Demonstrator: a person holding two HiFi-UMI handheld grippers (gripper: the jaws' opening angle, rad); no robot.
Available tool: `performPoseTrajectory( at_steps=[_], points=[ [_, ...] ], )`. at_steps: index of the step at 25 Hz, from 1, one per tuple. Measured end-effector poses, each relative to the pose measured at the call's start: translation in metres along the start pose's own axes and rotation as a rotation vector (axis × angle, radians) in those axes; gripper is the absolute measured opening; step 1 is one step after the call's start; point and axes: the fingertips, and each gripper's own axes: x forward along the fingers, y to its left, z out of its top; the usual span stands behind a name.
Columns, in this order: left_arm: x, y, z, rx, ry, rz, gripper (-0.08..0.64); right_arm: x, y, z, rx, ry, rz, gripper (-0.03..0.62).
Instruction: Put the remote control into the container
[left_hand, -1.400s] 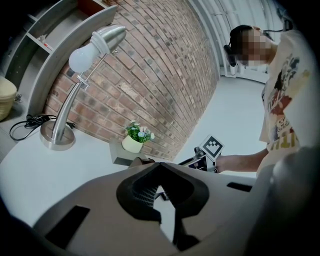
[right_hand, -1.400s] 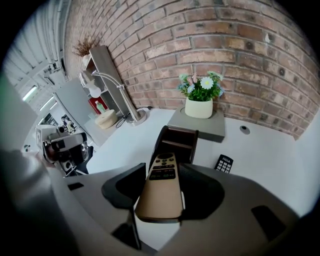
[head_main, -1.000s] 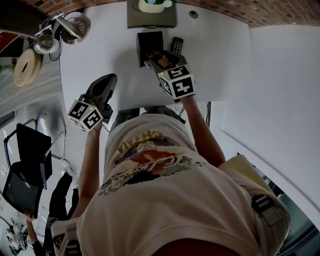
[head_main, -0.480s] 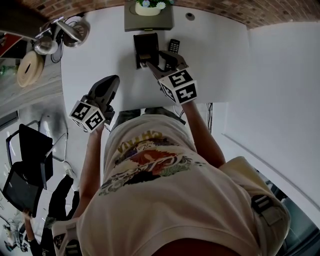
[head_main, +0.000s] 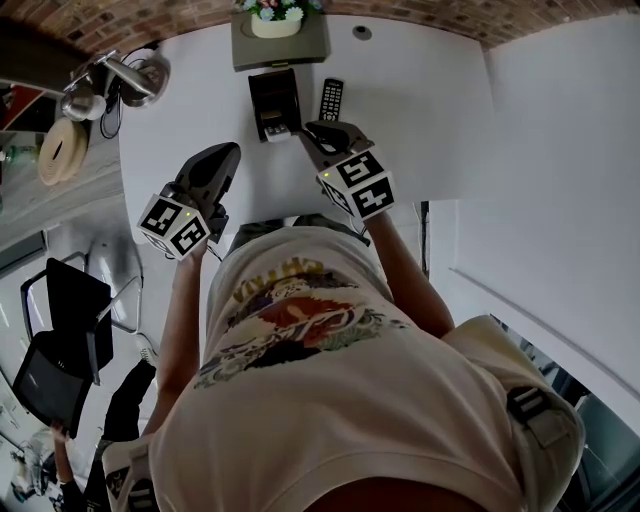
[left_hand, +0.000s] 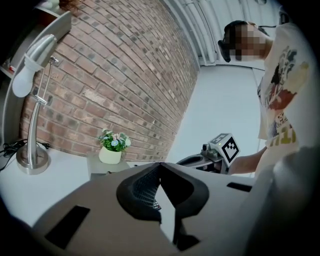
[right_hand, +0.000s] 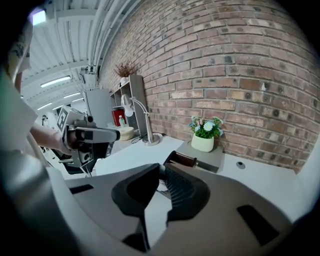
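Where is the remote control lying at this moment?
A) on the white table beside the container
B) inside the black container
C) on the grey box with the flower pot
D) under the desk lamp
A: the remote control lies flat on the white table, just right of the black container in the head view.

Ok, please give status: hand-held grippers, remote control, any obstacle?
Left hand-held gripper shut, empty. Right hand-held gripper jaws just closing, nothing between them. Remote control beside container, not inside. Nothing in the way.
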Motion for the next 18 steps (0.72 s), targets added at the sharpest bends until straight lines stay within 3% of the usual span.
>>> performPoseTrajectory(
  at_steps=[11, 18],
  points=[
    [0.029, -0.026, 0.003, 0.074, 0.006, 0.012, 0.005, -0.025, -0.013, -0.030, 0.048, -0.021, 0.037, 0.023],
    [0.050, -0.039, 0.000, 0.073, -0.005, 0.016, 0.005, -0.036, -0.034, -0.046, 0.062, -0.009, 0.037, 0.023]
  ],
)
